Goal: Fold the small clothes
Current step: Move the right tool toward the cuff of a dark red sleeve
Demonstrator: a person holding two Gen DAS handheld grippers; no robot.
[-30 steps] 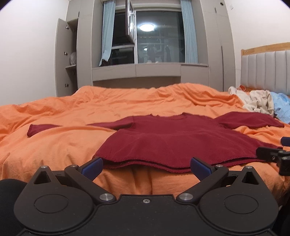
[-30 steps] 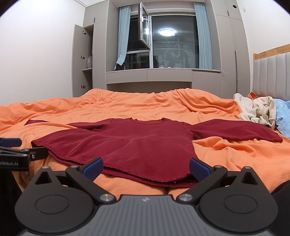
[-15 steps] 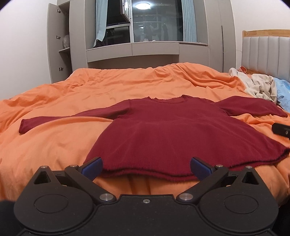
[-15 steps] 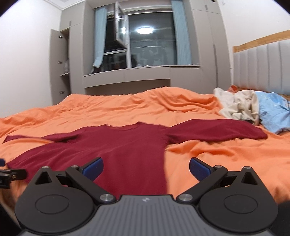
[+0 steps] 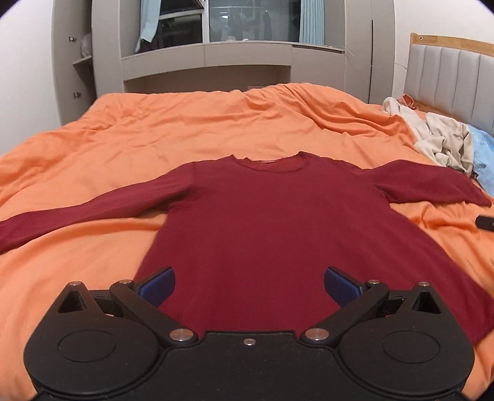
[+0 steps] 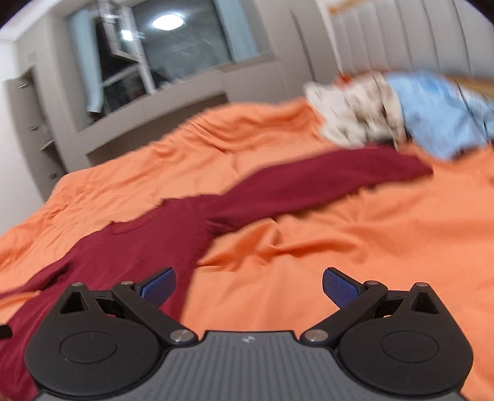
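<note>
Dark red knit fills the near ground of the left wrist view: the sweater [image 5: 278, 234] lies flat and face up on the orange duvet [image 5: 185, 129] of the bed, hem toward the camera, neckline away, with its 2 sleeves stretched out to either side. The left tongs [image 5: 249, 282] hang over the hem area with their blue pads spread wide and nothing between them. The right tongs [image 6: 249, 283] are likewise spread and empty, set over bare duvet just beside the sweater's right edge and pointing toward the right sleeve [image 6: 324, 179], though that view is blurred. The garment looks smoothed and laid out, so the preparation seems done; no fold is visible yet, and sleeves and body are all left to bring in. Farther off, near the padded headboard [image 5: 447, 83], a heap of cream clothes [image 5: 438, 138] and a light blue garment [image 6: 438, 111] lie unfolded, probably waiting their turn. Beyond the bed stand grey cabinets [image 5: 92, 61] and a dark window [image 5: 253, 18]. No readable brand, label or writing shows anywhere.
</note>
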